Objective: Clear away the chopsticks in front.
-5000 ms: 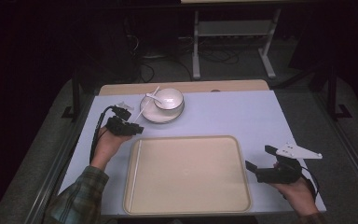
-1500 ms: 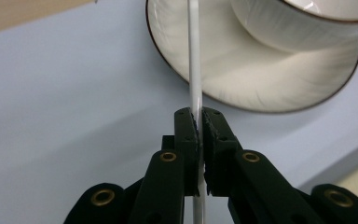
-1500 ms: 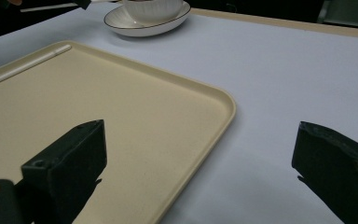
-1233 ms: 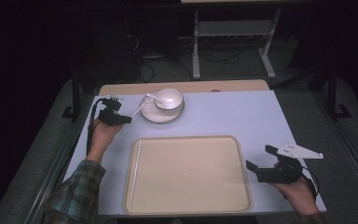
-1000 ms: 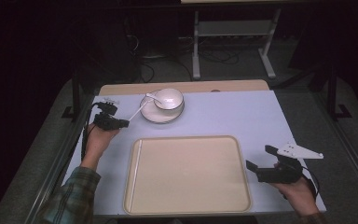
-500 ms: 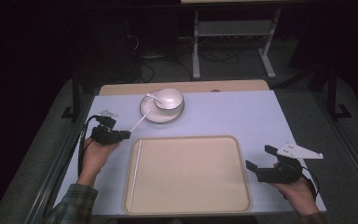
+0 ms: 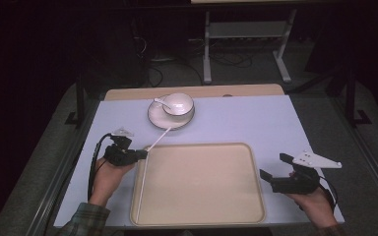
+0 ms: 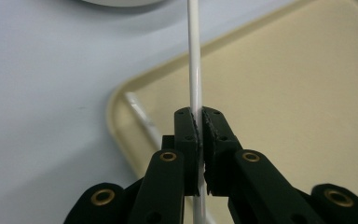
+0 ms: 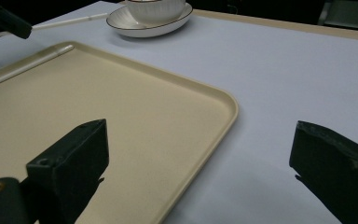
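My left gripper (image 7: 141, 154) is shut on a thin white chopstick (image 7: 159, 137), which slants up toward the saucer (image 7: 158, 118). In the left gripper view the pads clamp the chopstick (image 8: 195, 70) over the far left corner of the beige tray (image 8: 284, 93). A second white chopstick (image 7: 140, 189) lies inside the tray (image 7: 202, 216) along its left wall. A white bowl (image 7: 179, 103) with a spoon (image 7: 161, 102) stands on the saucer. My right gripper (image 7: 274, 166) hovers open just off the tray's right edge, with nothing between its jaws (image 9: 200, 158).
The tray sits at the near middle of a pale blue table (image 7: 256, 118), with a wooden strip (image 7: 197, 91) along the far edge. Beyond it are a dark floor, cables and a metal stand (image 7: 246, 34). The left gripper's cable (image 7: 94, 162) loops beside the hand.
My left gripper has carried the chopstick away from beside the saucer, toward the person, to the tray's far left corner. The right gripper has stayed put.
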